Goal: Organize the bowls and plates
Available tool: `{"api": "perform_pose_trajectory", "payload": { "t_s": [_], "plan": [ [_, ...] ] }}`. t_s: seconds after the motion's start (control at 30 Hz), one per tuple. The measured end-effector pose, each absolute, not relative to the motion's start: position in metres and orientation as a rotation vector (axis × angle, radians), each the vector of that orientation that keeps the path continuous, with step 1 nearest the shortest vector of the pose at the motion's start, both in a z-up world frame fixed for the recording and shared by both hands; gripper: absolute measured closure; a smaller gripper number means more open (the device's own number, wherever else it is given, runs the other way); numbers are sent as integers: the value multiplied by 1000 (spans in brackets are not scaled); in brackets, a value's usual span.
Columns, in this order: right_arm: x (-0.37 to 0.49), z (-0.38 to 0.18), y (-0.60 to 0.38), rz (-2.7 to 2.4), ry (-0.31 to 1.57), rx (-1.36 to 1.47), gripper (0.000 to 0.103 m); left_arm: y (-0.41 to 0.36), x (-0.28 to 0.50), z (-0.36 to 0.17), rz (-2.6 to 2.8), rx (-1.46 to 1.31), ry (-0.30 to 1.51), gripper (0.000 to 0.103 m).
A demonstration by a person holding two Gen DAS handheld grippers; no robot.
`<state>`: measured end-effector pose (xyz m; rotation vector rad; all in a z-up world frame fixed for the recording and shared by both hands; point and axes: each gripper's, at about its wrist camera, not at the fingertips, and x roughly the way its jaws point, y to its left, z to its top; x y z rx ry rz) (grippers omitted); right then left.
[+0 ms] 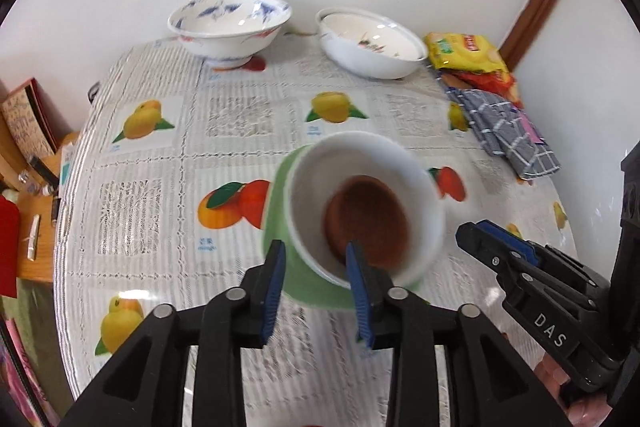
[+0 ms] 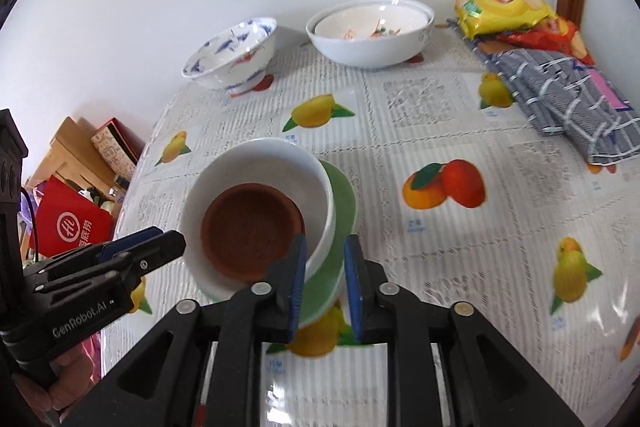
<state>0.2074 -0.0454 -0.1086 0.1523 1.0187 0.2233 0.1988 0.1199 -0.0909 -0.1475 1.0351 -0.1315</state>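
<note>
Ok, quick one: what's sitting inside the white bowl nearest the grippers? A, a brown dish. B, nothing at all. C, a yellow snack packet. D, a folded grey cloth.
A: the white bowl on the green plate holds a small brown dish; the grey checked cloth and yellow snack packet lie apart near the table's far corner.

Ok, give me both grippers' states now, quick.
Left gripper: jaws open astride the rims of the white bowl and green plate, not gripping.
Right gripper: the same.
</note>
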Motion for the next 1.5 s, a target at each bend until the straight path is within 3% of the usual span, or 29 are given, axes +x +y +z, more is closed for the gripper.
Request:
{"api": "perform_pose_trajectory", "payload": {
  "t_s": [0.07, 0.13, 0.23, 0.47, 0.6, 0.67, 0.73, 0.83, 1.03, 1.5],
  "plan": [
    [193, -97, -52, 212, 993, 137, 77, 110, 187, -82, -142, -138, 1008, 64],
    [178, -85, -59, 186, 972, 110, 65, 99, 174, -72, -145, -129, 977, 59],
    [155, -64, -73, 150, 925, 87, 56, 82, 154, -55, -134, -105, 916, 52],
    [112, -31, -106, 24, 885, 25, 54, 46, 115, -24, -87, -59, 815, 32],
    [89, -20, -122, 10, 865, 34, 54, 27, 93, -12, -67, -32, 767, 29],
    [76, -16, -131, 12, 847, 51, 52, 18, 80, -7, -55, -11, 736, 21],
    [63, -12, -138, 5, 834, 51, 35, 11, 69, -4, -50, -6, 717, 16],
    [43, -7, -146, -18, 800, 33, 23, 7, 57, -3, -51, -31, 726, 8],
    [17, 0, -161, -59, 781, 20, 13, -3, 37, -1, -20, -12, 712, 8],
    [-8, 10, -169, -73, 740, 20, 12, -4, 16, 12, 6, 6, 670, 8]
  ]
}}
